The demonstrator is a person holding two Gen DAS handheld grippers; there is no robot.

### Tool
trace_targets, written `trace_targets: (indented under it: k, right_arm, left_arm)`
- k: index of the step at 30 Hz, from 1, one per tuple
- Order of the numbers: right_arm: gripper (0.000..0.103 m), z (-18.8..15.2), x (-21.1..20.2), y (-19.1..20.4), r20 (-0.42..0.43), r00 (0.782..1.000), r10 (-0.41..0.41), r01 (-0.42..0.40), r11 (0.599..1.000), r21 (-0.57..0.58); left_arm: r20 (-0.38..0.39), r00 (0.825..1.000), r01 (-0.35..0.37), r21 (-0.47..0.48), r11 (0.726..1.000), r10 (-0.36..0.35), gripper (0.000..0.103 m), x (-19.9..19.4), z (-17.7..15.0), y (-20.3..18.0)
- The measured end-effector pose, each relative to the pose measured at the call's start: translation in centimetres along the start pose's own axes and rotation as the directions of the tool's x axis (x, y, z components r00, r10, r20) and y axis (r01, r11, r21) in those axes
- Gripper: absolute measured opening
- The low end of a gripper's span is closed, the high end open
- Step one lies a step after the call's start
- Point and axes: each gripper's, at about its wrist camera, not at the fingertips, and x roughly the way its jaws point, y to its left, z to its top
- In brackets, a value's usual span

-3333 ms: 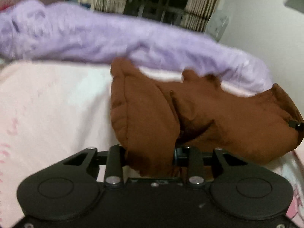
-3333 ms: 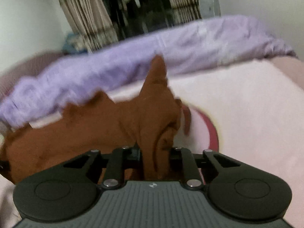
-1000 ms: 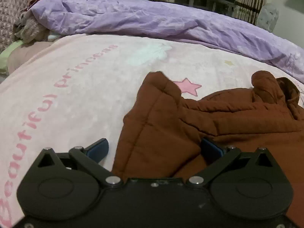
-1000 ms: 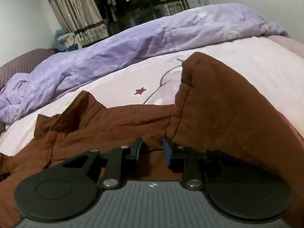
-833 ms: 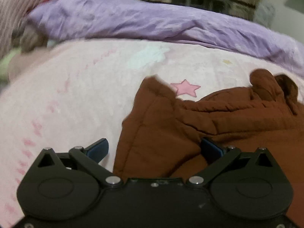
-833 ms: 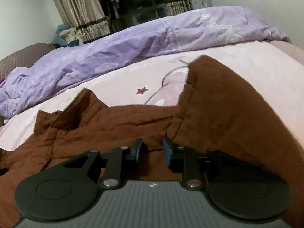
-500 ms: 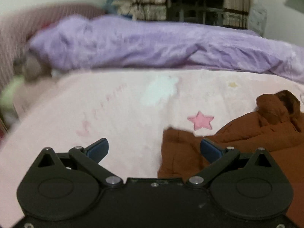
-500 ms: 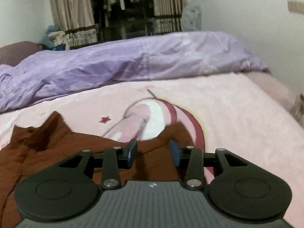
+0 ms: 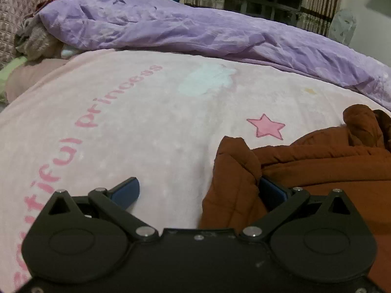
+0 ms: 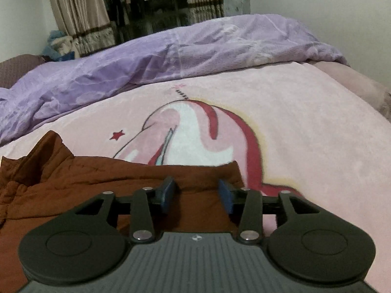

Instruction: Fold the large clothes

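I had just let my right gripper (image 10: pixel 196 196) spread its jaws off the brown quilted jacket (image 10: pixel 102 178), my left gripper (image 9: pixel 199 191) gaping beside its near-left corner, so it lay released, probably half-folded, on the pink blanket (image 9: pixel 136 112).

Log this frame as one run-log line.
step: release after fold | left tool: open, off brown jacket | right tool: jaws just opening, nothing gripped | jacket: flat on pink blanket
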Motion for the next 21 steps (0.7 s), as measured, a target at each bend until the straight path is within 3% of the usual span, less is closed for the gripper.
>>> trace_targets:
  k: [4, 5, 8, 10, 12, 15, 16, 18, 21]
  right_arm:
    - [0.087, -0.5, -6.0, -1.9, 0.007, 1.0, 0.018, -0.018, 1.0, -0.013]
    - [0.093, -0.9, -7.4, -2.4, 0.013, 1.0, 0.012, -0.012, 1.0, -0.014]
    - [0.094, -2.6, -11.0, -4.2, 0.031, 0.999, 0.013, -0.013, 1.0, 0.016]
    - [0.084, -4.0, -12.7, -4.8, 0.06, 0.998, 0.037, -0.038, 0.999, 0.021]
    - [0.061, -4.8, -12.9, -4.8, 0.049, 0.998, 0.034, -0.035, 0.999, 0.017]
    - [0.042, -6.1, -9.5, -4.7, -0.088, 0.996, 0.025, -0.023, 0.999, 0.022]
    - [0.042, -6.4, -8.3, -4.7, -0.123, 0.992, 0.019, -0.015, 0.999, 0.03]
    - [0.046, -5.7, -8.1, -4.4, -0.114, 0.993, -0.007, 0.011, 0.999, 0.042]
    - [0.053, -5.0, -8.6, -4.1, -0.113, 0.994, -0.014, 0.022, 0.997, 0.069]
  left_arm:
    - [0.057, 0.995, -0.089, 0.117, 0.989, 0.083, 0.103, -3.3, 0.5, -1.7]
    - [0.065, 0.996, -0.076, 0.127, 0.989, 0.068, 0.103, -4.4, 0.6, -2.0]
    - [0.062, 0.997, 0.049, 0.092, 0.995, -0.055, 0.103, -8.0, 0.5, -1.8]
    - [0.094, 0.992, 0.079, 0.099, 0.992, -0.089, 0.103, -9.9, -0.2, -2.1]
    - [0.099, 0.993, 0.055, 0.126, 0.99, -0.068, 0.103, -10.2, -1.5, -2.7]
    - [-0.047, 0.998, -0.019, 0.187, 0.982, 0.028, 0.103, -6.6, -4.4, -3.7]
    - [-0.024, 0.999, -0.025, 0.186, 0.982, 0.03, 0.103, -6.0, -5.3, -3.8]
    - [0.006, 0.998, -0.061, 0.189, 0.98, 0.061, 0.103, -6.4, -5.4, -4.3]
    - [0.042, 0.993, -0.12, 0.275, 0.954, 0.112, 0.103, -7.0, -5.2, -5.8]
